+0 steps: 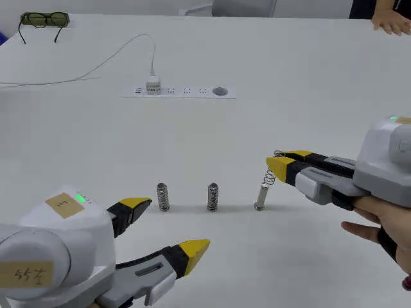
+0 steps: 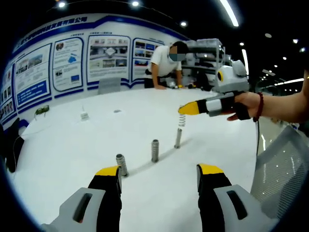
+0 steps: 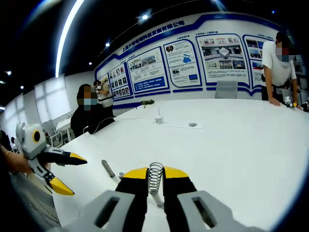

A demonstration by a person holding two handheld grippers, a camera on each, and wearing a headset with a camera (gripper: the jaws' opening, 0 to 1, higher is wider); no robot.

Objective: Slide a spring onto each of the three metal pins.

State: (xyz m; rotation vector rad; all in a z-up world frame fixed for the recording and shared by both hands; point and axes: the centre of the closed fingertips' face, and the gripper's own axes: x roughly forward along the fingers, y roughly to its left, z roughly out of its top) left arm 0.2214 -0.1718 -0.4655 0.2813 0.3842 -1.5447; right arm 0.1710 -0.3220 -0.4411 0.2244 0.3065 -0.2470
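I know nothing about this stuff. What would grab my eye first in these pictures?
The right gripper, at the right of the white table, pinches a spring tilted over the top of the bare pin. To its left stand two pins already wearing springs, and the left gripper hangs open in the near left corner.

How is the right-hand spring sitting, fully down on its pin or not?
Not seated. The coiled metal spring hangs tilted from the shut right gripper, its lower end at the top of the bare metal pin.
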